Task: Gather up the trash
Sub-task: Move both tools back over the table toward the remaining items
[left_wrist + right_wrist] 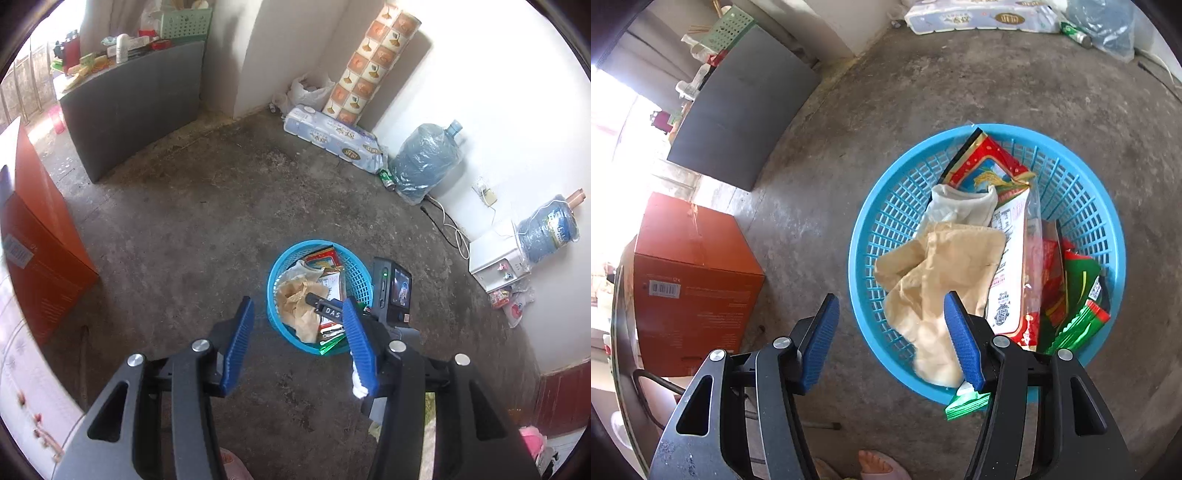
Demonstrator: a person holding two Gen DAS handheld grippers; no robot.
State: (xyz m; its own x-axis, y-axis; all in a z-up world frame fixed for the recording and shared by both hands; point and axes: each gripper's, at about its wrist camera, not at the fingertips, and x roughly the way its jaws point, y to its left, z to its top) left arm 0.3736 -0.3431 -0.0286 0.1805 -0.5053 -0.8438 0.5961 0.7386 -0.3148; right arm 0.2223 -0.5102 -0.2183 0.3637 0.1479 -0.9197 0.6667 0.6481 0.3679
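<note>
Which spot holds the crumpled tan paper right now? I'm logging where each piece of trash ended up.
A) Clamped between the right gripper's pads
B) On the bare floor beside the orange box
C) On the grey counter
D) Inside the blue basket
D: the tan paper lies inside the blue basket among the wrappers, and the right gripper is open with nothing between its pads.

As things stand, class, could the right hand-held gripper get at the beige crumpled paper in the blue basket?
Probably yes: the right hand-held gripper is open just above the beige paper, which lies on top in the blue basket, uncovered.
</note>
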